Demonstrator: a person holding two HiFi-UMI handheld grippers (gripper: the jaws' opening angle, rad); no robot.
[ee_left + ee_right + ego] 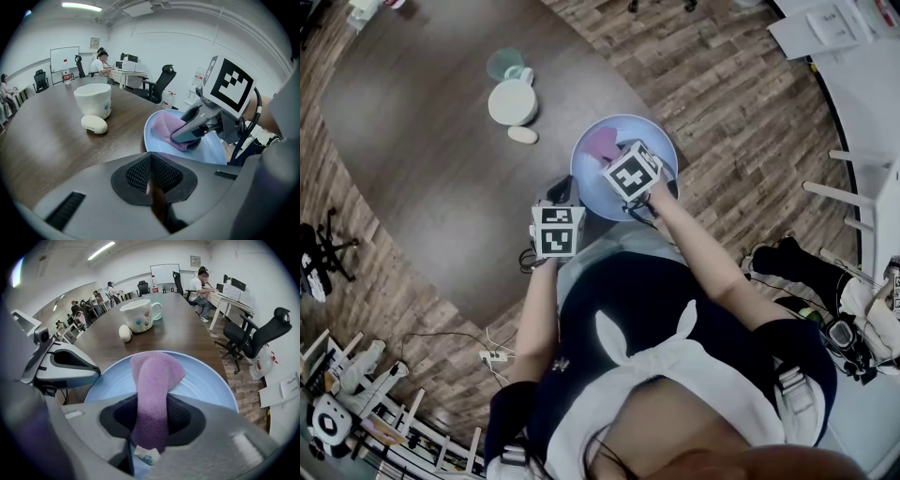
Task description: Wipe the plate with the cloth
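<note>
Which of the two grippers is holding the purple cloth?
The right gripper: the cloth is pinched between its jaws, over the blue plate. The left gripper, beside the plate, holds no cloth.

Nothing legible showed anywhere. The cubes on the left tool and the right tool bore only black-and-white square markers. A small tag on the cloth carried a round emblem, too blurred to read.
</note>
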